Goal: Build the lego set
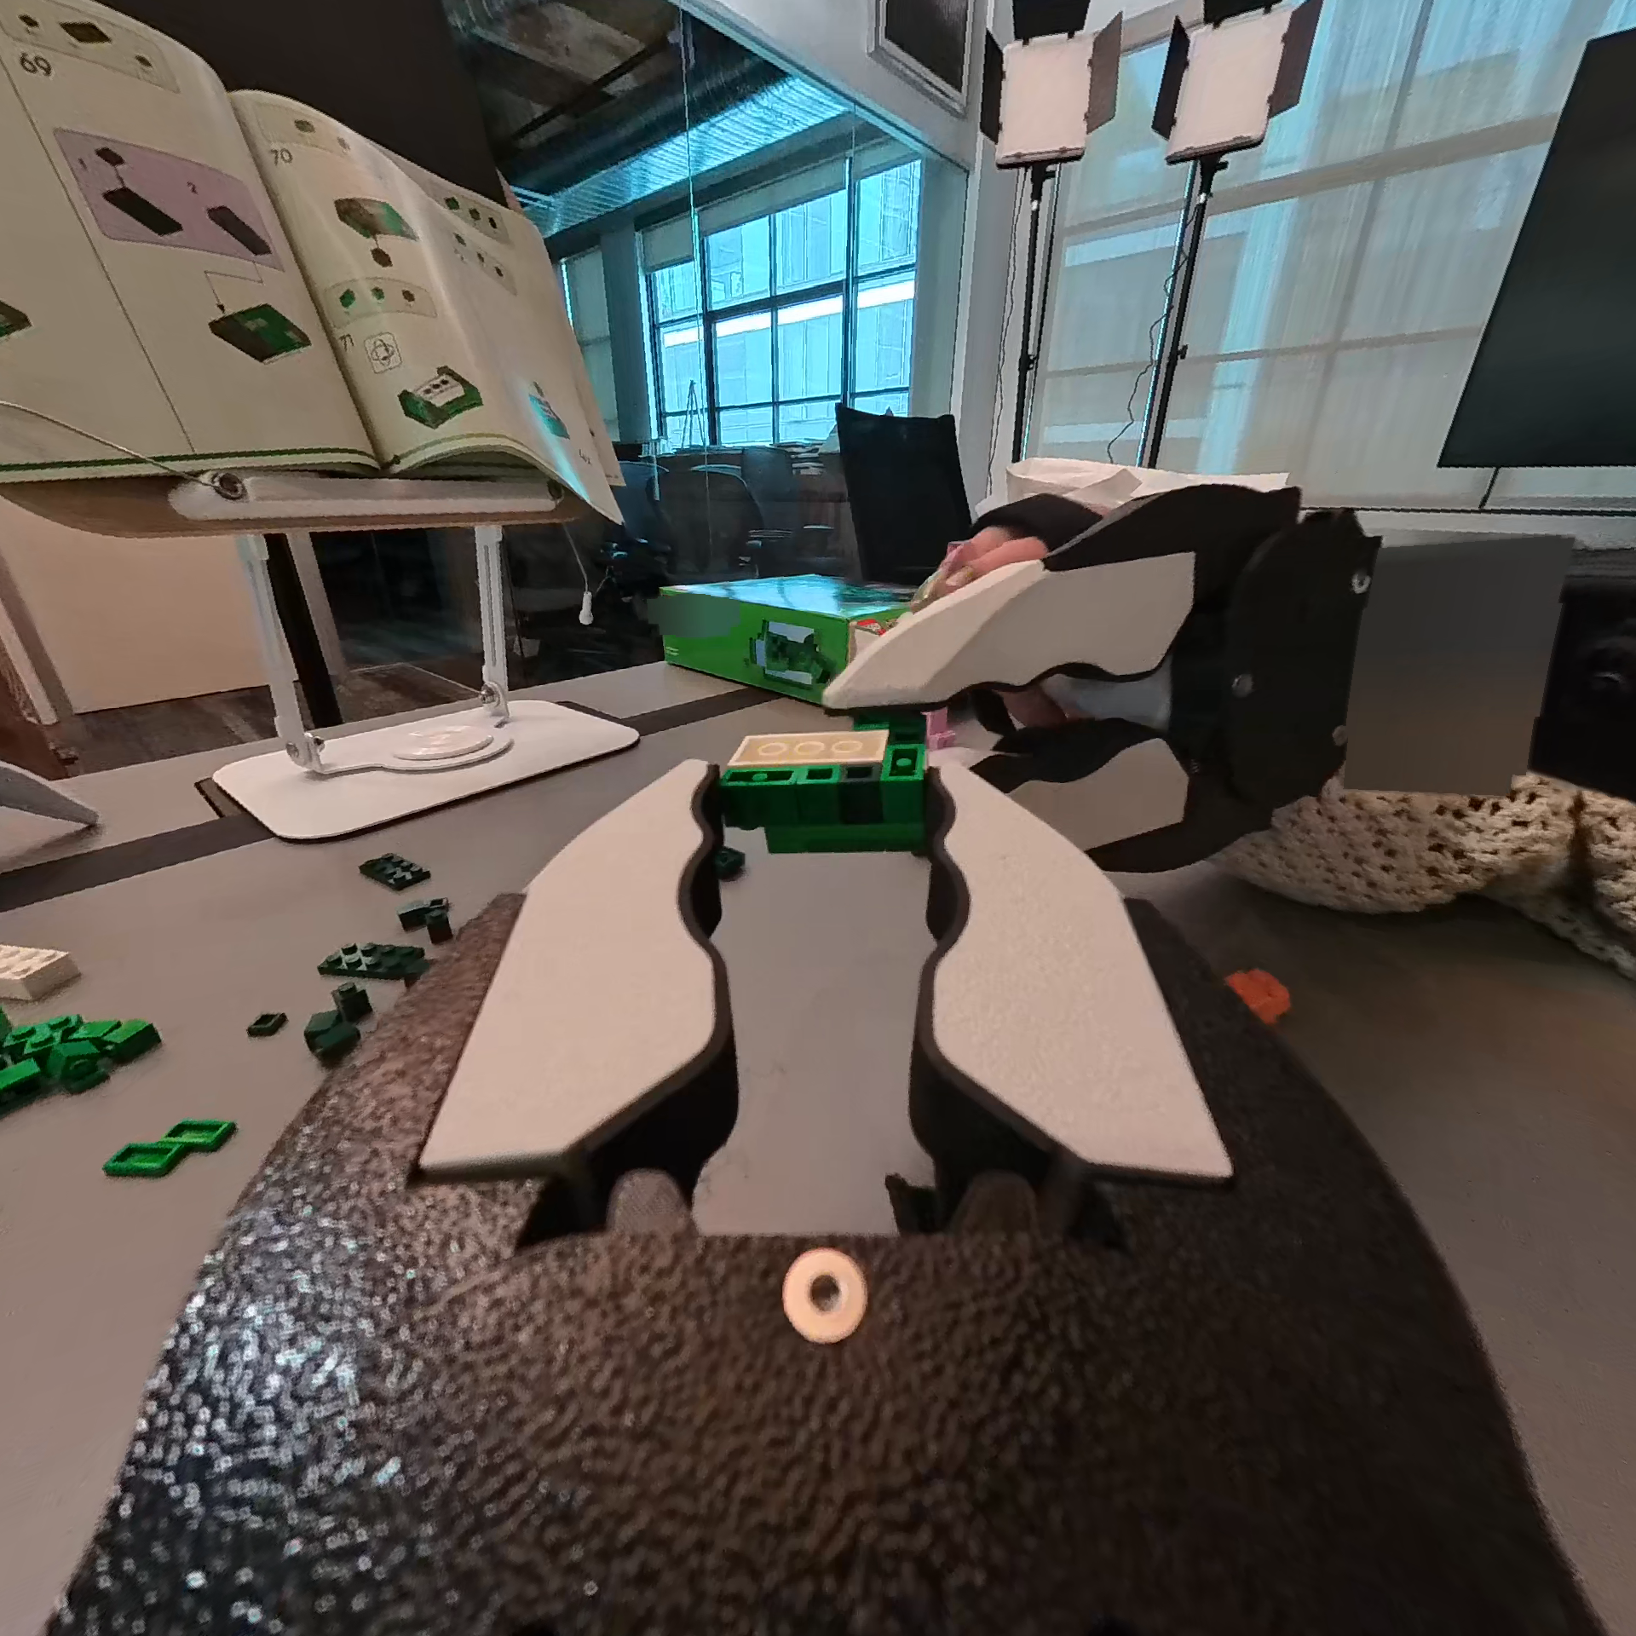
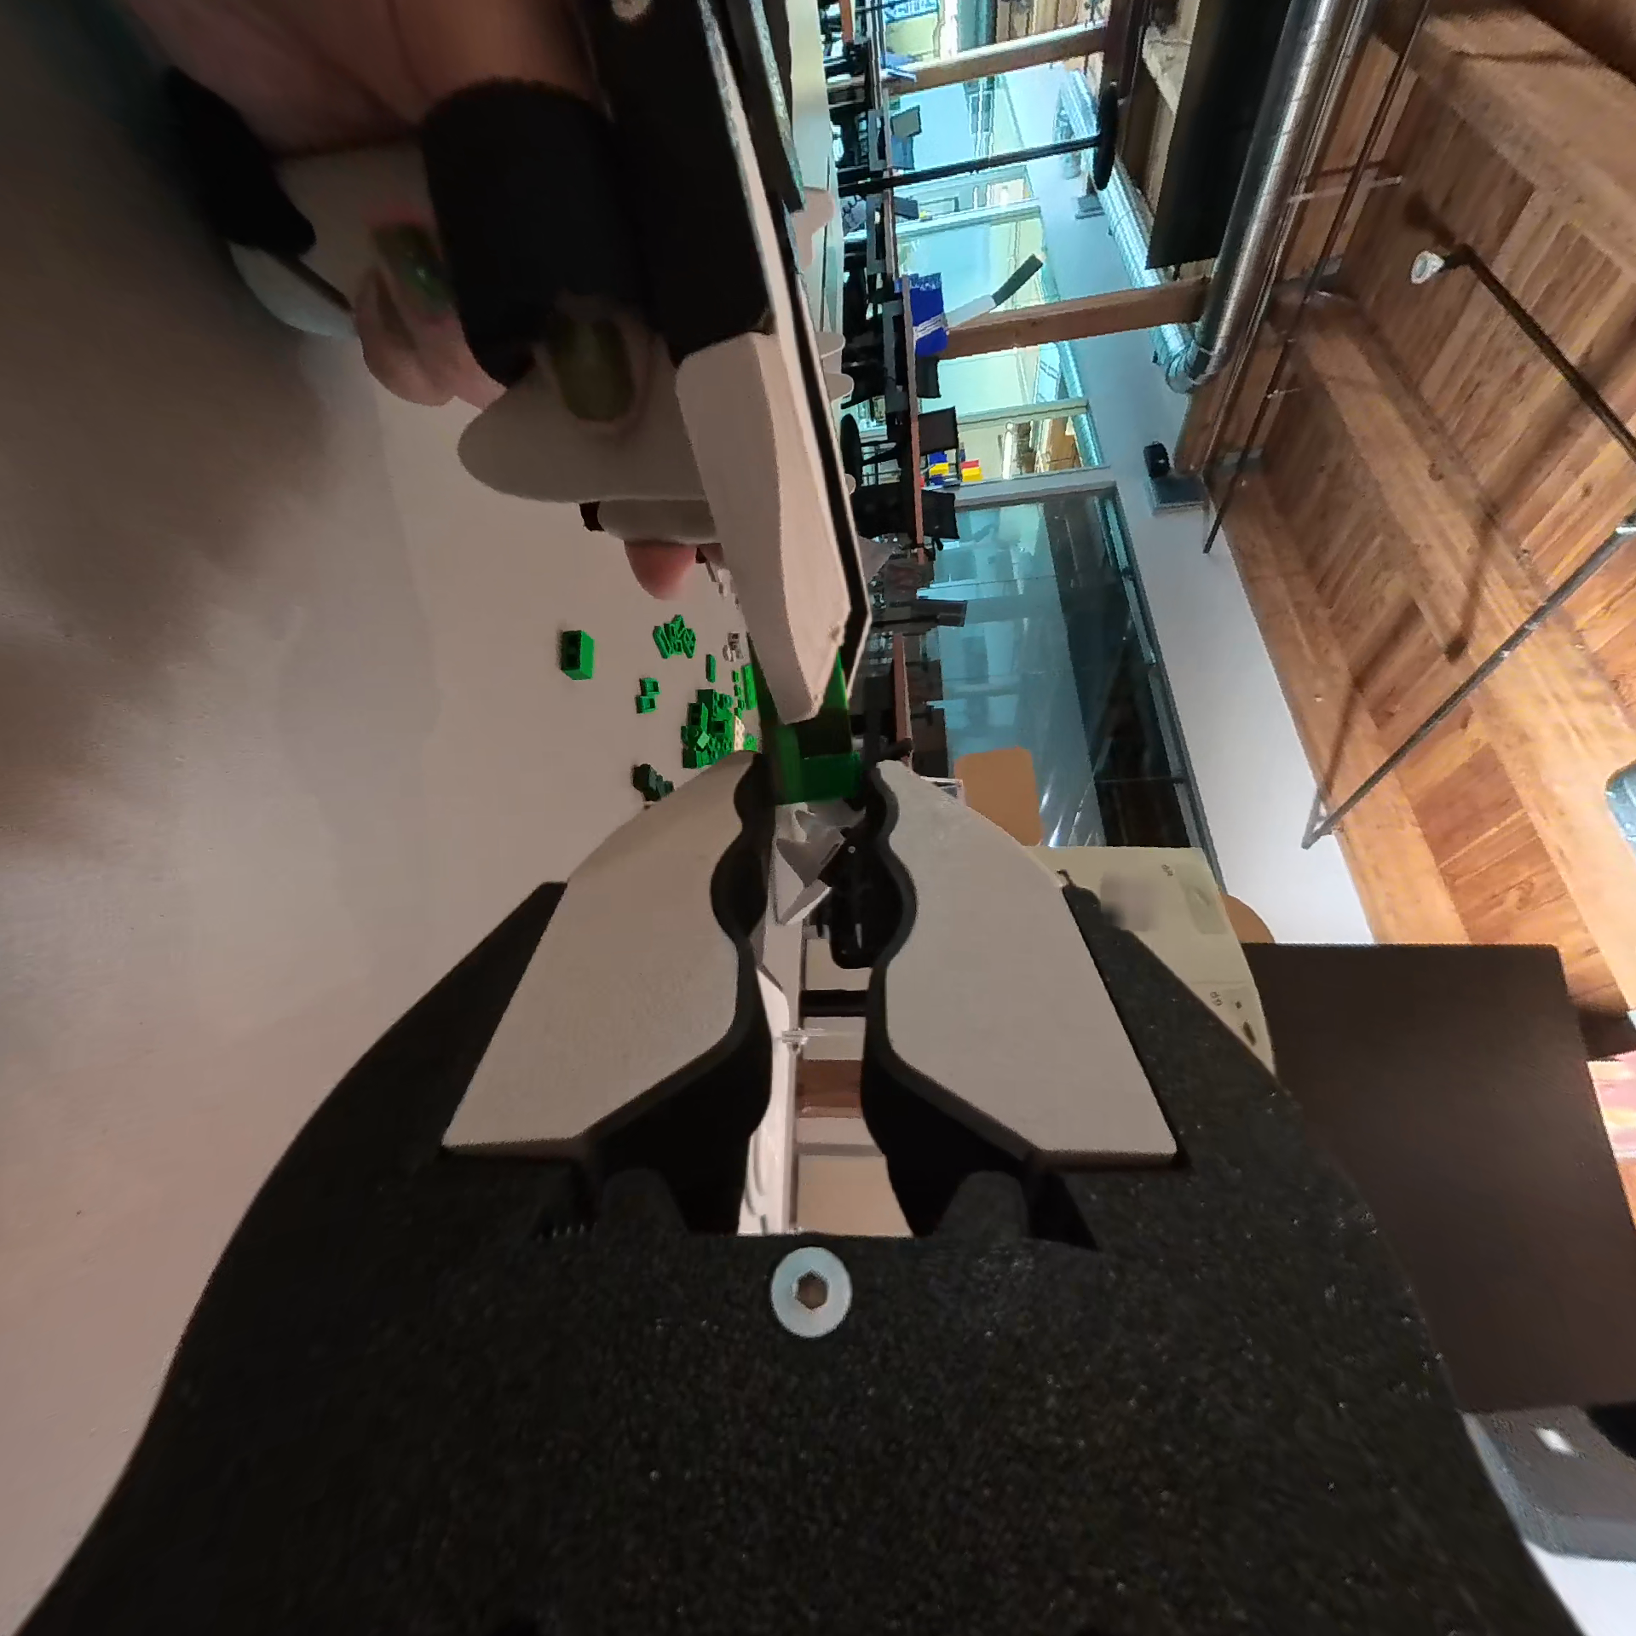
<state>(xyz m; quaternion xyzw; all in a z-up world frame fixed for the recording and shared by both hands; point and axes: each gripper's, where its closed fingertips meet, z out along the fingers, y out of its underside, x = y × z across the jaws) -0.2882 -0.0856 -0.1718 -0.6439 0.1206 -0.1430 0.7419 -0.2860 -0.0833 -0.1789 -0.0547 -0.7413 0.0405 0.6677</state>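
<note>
Green bricks make up the small lego assembly (image 1: 828,801), a low block with a cream plate bearing three round rings on its top and a darker green plate at its base. It sits lifted off the grey table (image 1: 221,929), held between the two grippers. The left gripper (image 1: 823,788) has its two white fingers closed against the block's left and right sides, gripping it at their tips. The right gripper (image 1: 885,735) reaches in from the right, turned on its side, one white finger over the top right corner of the block and the dark lower finger beneath; in its own view the right gripper (image 2: 814,788) has its tips pinched on the green block (image 2: 819,761).

Loose green pieces (image 1: 80,1053) lie scattered on the table to the left, with a white plate (image 1: 31,969) cut off at the frame edge and one orange piece (image 1: 1259,991) on the right. An open instruction booklet (image 1: 266,266) rests on a white stand (image 1: 425,761), and a green box (image 1: 761,633) lies behind, part of it hidden by the right gripper.

A small pink piece (image 1: 938,730) peeks out behind the assembly, mostly hidden. The back of the block and the contact under the right finger cannot be made out. In the right wrist view the block is largely covered by the left gripper's finger (image 2: 770,496).
</note>
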